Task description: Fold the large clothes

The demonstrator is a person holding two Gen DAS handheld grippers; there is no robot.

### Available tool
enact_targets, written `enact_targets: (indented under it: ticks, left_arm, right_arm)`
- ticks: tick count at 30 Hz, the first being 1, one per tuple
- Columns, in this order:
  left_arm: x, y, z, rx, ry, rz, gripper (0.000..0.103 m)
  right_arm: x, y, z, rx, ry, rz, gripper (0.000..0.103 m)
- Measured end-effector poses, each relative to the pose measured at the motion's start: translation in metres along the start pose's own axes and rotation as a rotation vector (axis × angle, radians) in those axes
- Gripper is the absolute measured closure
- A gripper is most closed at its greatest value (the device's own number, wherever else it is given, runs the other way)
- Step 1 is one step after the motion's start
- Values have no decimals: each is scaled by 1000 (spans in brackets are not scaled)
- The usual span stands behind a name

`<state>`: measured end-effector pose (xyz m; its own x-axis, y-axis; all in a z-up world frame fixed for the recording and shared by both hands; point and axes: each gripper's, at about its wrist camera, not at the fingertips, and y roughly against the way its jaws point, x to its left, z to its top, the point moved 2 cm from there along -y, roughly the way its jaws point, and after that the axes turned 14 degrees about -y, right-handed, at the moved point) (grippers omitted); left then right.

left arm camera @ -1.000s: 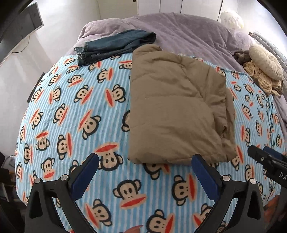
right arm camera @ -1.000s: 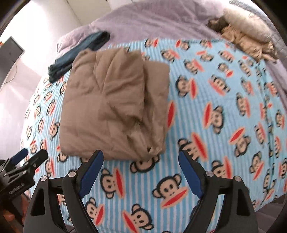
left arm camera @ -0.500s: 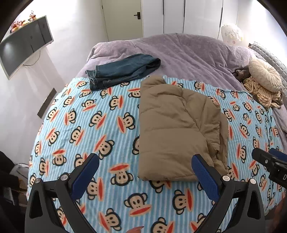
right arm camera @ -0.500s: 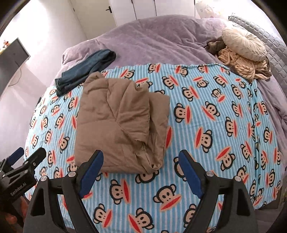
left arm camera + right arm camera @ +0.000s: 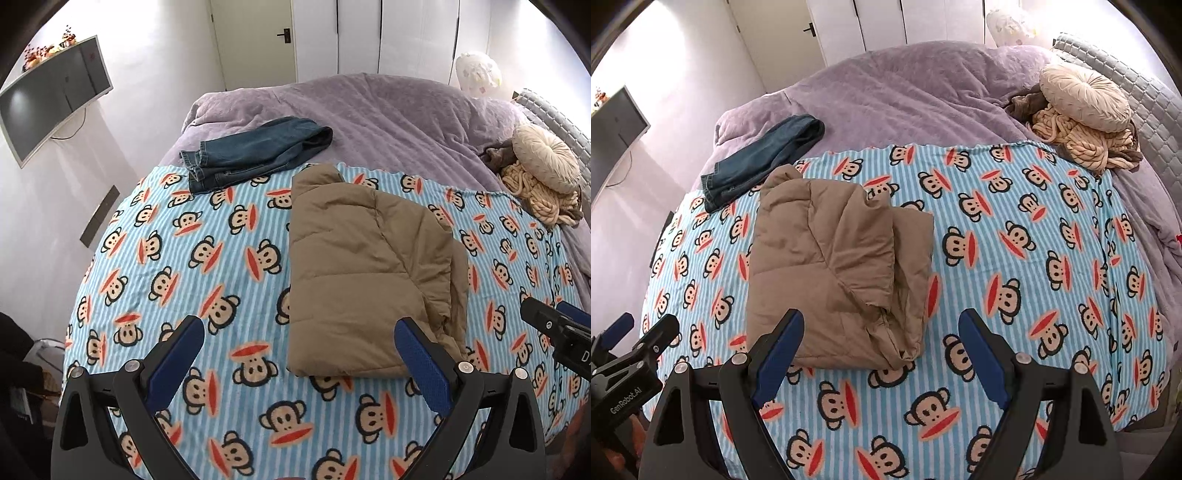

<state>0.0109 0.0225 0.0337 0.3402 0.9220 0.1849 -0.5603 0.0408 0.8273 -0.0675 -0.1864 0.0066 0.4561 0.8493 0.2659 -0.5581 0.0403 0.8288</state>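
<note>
Jacket (image 5: 369,273) folded, mid monkey blanket (image 5: 207,258); jeans (image 5: 255,155) at its far edge. Left gripper (image 5: 299,354), right gripper (image 5: 882,343) fingers wide, empty.

A home bedroom: a bed (image 5: 388,110) with a purple duvet and monkey-print blanket (image 5: 221,258), cushion (image 5: 1086,98), wardrobe doors (image 5: 388,37), a door (image 5: 255,40), and probably a wall-mounted TV (image 5: 55,96).

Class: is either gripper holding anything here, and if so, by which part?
Nothing is held. The left gripper and right gripper are both open above the blanket; the jacket lies free.
</note>
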Motion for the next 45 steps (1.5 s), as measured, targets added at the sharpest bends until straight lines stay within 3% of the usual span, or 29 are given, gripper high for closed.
enact_targets:
  ticks: [45]
  left_arm:
    - [6, -18, 0, 32, -3, 1, 0]
  right_arm:
    - [5, -6, 4, 12, -1, -3, 15]
